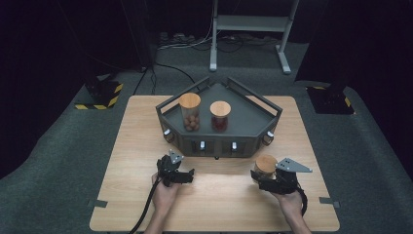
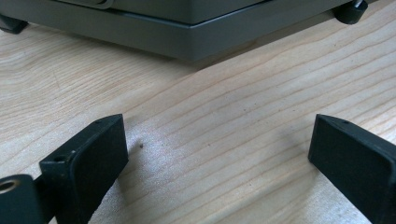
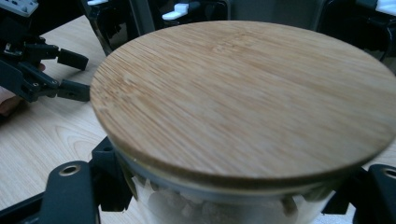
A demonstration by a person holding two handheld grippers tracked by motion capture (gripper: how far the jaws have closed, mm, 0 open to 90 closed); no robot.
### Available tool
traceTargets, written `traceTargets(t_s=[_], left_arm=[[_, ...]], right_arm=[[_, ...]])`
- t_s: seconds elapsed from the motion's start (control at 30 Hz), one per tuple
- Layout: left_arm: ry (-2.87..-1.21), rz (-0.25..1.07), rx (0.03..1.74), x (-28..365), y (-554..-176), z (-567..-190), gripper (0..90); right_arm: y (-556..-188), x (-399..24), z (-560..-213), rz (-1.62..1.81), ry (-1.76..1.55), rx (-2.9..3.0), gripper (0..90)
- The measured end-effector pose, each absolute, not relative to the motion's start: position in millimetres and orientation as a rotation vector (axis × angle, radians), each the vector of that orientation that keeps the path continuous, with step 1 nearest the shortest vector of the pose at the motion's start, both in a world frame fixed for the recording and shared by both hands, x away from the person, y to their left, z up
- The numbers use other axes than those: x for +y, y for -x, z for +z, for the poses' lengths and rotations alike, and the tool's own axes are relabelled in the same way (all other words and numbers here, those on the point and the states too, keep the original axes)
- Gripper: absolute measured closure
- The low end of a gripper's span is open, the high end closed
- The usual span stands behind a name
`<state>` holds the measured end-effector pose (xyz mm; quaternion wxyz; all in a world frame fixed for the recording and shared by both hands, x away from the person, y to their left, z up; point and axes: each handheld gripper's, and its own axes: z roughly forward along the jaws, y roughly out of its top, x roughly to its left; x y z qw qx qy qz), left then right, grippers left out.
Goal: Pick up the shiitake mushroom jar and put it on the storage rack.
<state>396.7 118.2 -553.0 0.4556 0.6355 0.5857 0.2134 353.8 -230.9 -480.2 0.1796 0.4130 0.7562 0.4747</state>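
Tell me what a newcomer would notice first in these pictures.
Probably the right gripper, shut on a glass jar with a bamboo lid at the table's near right. Behind it, a dark grey angular tray holds two more lidded jars, while the left gripper rests open on the wood.

Two lidded jars (image 1: pixel 190 112) (image 1: pixel 220 116) stand in a grey tray (image 1: pixel 219 142) on a wooden table (image 1: pixel 141 126).
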Motion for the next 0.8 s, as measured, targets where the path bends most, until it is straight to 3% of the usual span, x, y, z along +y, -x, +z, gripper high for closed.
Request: traceTargets(t_s=[0.8], left_arm=[[-1.57,0.527,1.443,118,-397,-553,4.6]], right_arm=[[-363,-230,-461,1.359,-1.121,2.147,25.0]])
